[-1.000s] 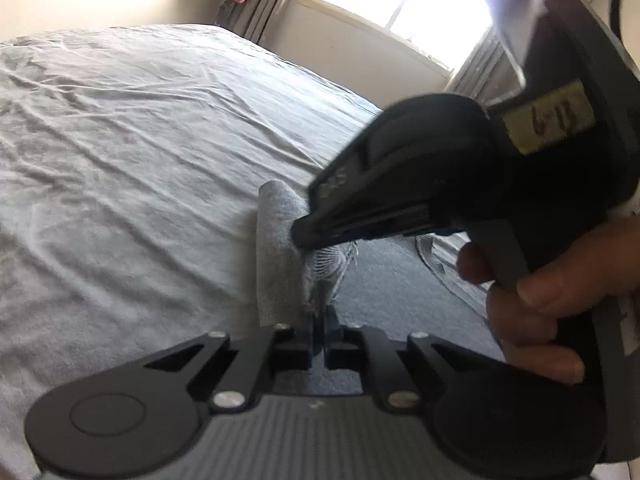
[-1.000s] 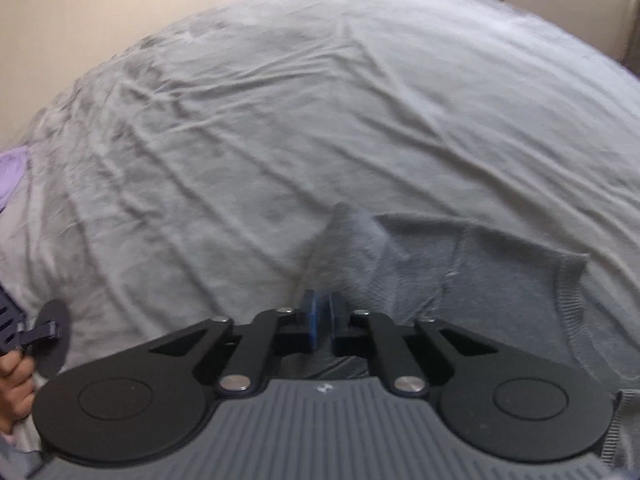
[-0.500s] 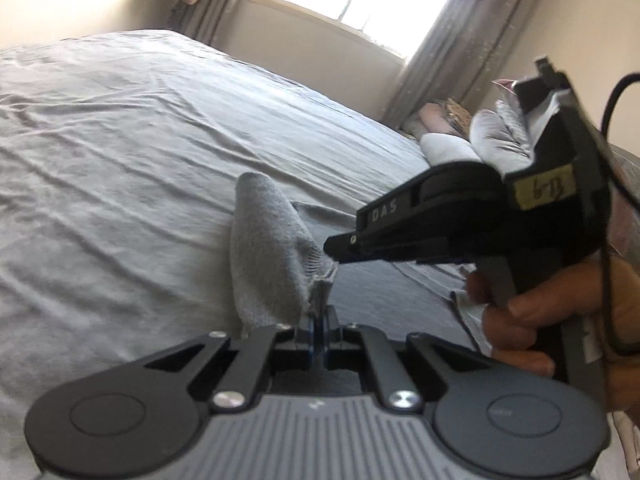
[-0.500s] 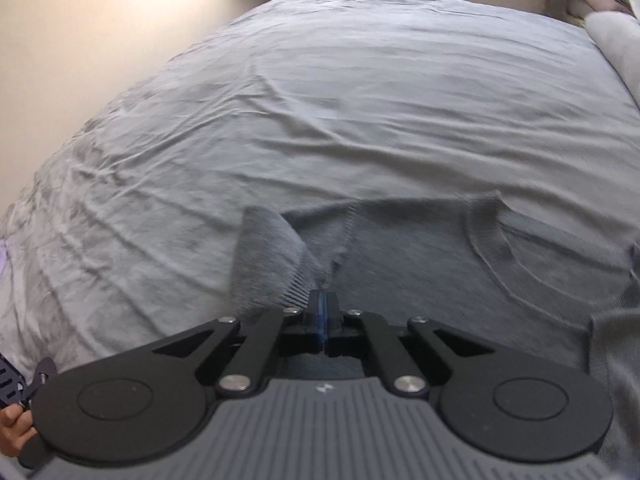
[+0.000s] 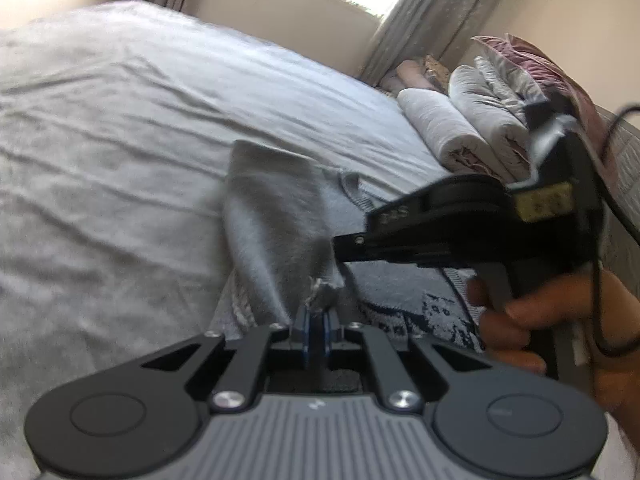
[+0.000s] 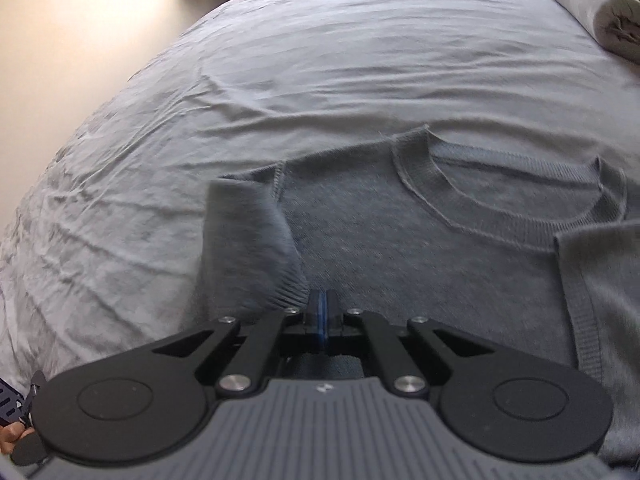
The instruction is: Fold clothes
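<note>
Left wrist view: the left gripper (image 5: 316, 316) is clamped on a bunched edge of the grey sweater (image 5: 276, 220), whose folded sleeve rises just ahead of the jaws. The right gripper (image 5: 340, 242), held by a hand (image 5: 560, 320), reaches in from the right, its tip at the same lifted cloth. The bed (image 5: 100, 160) spreads ahead and left.

Right wrist view: the right gripper (image 6: 319, 308) is pinched together on the sleeve cuff (image 6: 288, 292); the sweater lies flat ahead and to the right, its collar (image 6: 460, 208) beyond the jaws.
</note>
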{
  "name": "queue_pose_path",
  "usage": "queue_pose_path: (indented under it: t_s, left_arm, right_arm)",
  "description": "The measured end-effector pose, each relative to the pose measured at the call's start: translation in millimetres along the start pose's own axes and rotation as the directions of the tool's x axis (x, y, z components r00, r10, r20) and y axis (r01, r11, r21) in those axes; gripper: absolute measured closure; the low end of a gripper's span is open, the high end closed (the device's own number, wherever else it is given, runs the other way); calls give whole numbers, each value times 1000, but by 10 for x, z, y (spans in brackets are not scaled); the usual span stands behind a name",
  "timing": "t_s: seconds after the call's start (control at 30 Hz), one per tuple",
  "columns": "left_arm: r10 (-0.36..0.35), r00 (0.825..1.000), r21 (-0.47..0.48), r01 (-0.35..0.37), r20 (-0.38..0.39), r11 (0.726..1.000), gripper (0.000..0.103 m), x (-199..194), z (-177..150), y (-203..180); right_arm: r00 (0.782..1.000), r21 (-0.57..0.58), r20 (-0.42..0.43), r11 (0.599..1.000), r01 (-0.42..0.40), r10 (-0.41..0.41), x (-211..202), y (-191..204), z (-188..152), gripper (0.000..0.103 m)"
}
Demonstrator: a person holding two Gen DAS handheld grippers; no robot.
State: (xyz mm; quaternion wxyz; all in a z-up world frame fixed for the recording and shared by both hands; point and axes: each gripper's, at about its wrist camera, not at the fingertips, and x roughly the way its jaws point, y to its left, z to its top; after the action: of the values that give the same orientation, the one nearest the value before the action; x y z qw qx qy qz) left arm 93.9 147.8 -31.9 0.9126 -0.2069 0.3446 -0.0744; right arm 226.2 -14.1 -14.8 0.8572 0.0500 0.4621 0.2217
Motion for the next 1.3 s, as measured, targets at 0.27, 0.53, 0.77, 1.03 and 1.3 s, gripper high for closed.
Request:
queue_pose_path:
  t_s: [0.27, 0.53, 0.77, 1.03, 1.3]
  left_arm:
    - [-12, 1000, -13, 12, 17, 1000, 70, -88, 23, -25]
    - [-4, 1000, -20, 4, 13, 1000, 63, -103, 49, -27]
    - [63, 998, 1, -63, 0, 998, 61, -144, 101, 37]
    - [86, 996, -49, -87, -20, 995, 59, -133, 147, 190]
    - [94, 995, -46, -95, -28, 994, 58, -124, 149, 195]
  right_arm:
    - [999, 65, -7, 997, -36, 37, -83, -106, -56, 91]
    - [996, 99, 4, 992, -84, 84, -122, -99, -34, 63]
    - [991, 69, 5, 989, -130, 130, -84, 51, 6, 59]
    - [990, 10, -11, 990, -144, 144, 48, 273, -19, 59]
    - [993, -104, 17, 988, -117, 119, 69, 487, -78, 93]
